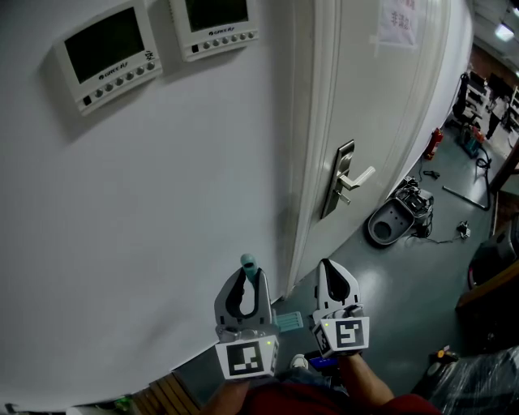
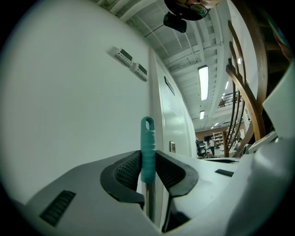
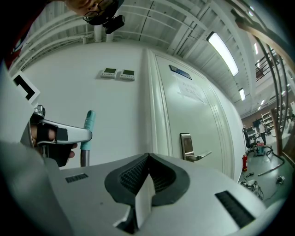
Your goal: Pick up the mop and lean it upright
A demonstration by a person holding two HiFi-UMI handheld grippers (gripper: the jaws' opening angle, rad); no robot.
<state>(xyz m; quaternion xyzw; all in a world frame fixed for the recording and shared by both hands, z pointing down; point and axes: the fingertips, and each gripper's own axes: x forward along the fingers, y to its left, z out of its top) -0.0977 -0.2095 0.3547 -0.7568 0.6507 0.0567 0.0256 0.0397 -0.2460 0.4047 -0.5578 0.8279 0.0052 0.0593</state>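
Observation:
The mop's handle (image 1: 248, 264) stands upright close to the white wall (image 1: 162, 203), its teal ribbed grip with a hanging loop at the top. My left gripper (image 1: 250, 280) is shut on that teal grip (image 2: 147, 152), with the loop poking up above the pads and the metal shaft running down between the fingers. Low by the floor, a pale teal flat piece (image 1: 289, 321) shows beside the left gripper. My right gripper (image 1: 328, 267) hovers just to the right of the handle, shut with its pads meeting and nothing between them (image 3: 148, 157). In the right gripper view the mop grip (image 3: 87, 131) shows at the left.
A white door with a metal lever handle (image 1: 350, 180) stands right of the mop. Two wall control panels (image 1: 109, 53) (image 1: 217, 24) hang high on the wall. A grey machine (image 1: 397, 219) and a fire extinguisher (image 1: 434, 143) sit on the floor past the door. Wooden slats (image 1: 162, 397) lie bottom left.

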